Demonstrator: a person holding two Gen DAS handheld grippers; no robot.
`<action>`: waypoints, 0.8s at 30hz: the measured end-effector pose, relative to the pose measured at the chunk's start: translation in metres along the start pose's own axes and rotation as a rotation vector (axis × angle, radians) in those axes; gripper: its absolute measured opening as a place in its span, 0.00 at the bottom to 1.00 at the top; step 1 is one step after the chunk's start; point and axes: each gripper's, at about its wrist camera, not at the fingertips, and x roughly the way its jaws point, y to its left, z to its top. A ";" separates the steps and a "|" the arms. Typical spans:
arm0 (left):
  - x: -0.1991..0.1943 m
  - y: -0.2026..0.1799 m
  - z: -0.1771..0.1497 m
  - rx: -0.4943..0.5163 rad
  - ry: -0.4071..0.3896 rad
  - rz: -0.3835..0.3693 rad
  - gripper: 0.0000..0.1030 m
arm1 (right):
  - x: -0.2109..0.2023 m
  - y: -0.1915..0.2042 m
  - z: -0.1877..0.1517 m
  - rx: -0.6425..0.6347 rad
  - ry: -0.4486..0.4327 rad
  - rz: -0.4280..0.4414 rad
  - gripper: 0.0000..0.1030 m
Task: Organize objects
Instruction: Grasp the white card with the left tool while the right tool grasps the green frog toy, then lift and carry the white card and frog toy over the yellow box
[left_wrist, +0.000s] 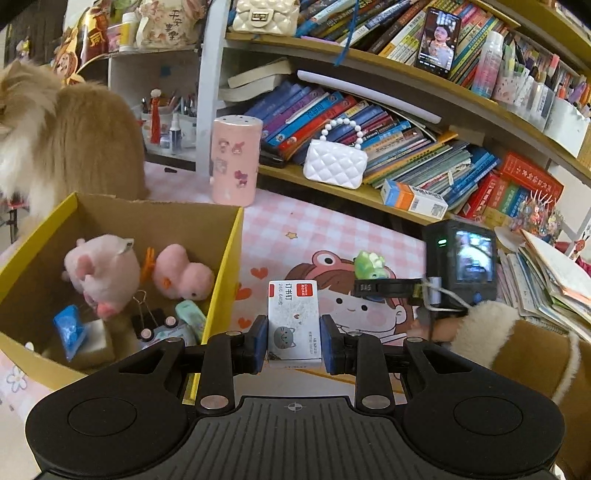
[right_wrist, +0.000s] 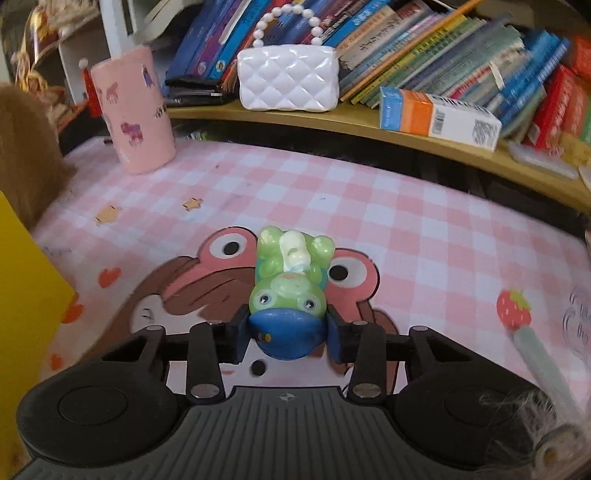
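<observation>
- The left gripper (left_wrist: 294, 341) is clamping a white staple box (left_wrist: 293, 325) between its blue pads (left_wrist: 259, 343), the box standing upright and projecting forward past the fingertips (a grey cat face is showing on its near end).
- The staple box is hanging above the pink checked mat (left_wrist: 332, 229), just right of the yellow cardboard box (left_wrist: 225, 273), in which two pink plush toys (left_wrist: 99, 273) and small items are lying.
- The right gripper (right_wrist: 287, 332) is gripping a green frog figure (right_wrist: 290, 280) by its blue base, which is sitting between the pads while the body is pointing away over the mat's cartoon print.
- A pink cylindrical holder (right_wrist: 133, 114) is standing at the mat's far left; a white quilted purse (right_wrist: 288, 79) is resting on the wooden shelf (right_wrist: 369, 129) behind.
</observation>
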 end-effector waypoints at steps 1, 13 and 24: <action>0.000 0.001 -0.001 -0.004 0.004 -0.004 0.27 | -0.007 0.001 -0.002 0.006 -0.007 0.005 0.36; -0.005 0.003 -0.031 0.014 0.068 -0.115 0.27 | -0.118 0.027 -0.048 0.000 -0.064 -0.013 0.36; -0.029 0.017 -0.052 0.072 0.098 -0.251 0.27 | -0.208 0.056 -0.115 0.053 -0.054 -0.135 0.36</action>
